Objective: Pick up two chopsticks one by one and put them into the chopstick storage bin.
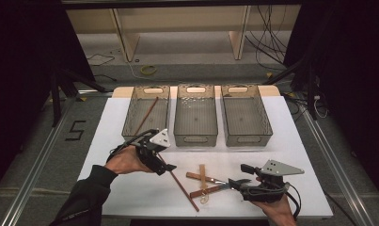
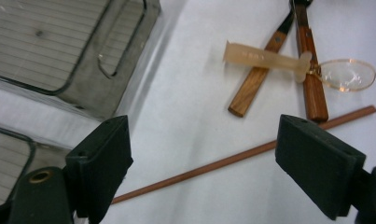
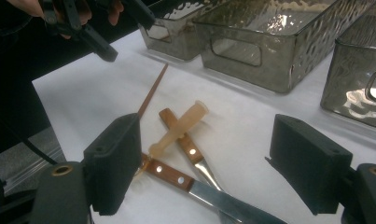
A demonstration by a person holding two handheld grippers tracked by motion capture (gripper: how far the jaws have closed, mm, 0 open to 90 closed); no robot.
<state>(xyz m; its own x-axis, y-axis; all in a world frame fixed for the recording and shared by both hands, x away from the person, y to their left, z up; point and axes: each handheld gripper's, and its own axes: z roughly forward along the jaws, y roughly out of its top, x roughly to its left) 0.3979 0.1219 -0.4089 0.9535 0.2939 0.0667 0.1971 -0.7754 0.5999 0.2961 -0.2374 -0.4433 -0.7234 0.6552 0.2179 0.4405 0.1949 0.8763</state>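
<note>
Nearest to us, our right gripper sits at the near right of the white table, its jaws spread wide with nothing between them. Just left of it lies a small heap of utensils: two wooden-handled knives crossed over each other, with a pale translucent plastic spoon laid across them. In the right gripper view the knife blades run toward the gap between the jaws, and one jaw stands just beside a knife handle; we cannot tell if it touches.

Left of the heap a thin brown chopstick lies slanted on the table, its near end toward the table's near edge. Our left gripper hovers over the far end of that chopstick, jaws wide apart and empty; in the left gripper view the stick runs across below the gap between them.

Farther back, three smoky clear plastic bins stand side by side. The left bin holds a second chopstick leaning diagonally inside it. The middle bin and the right bin follow to the right.
</note>
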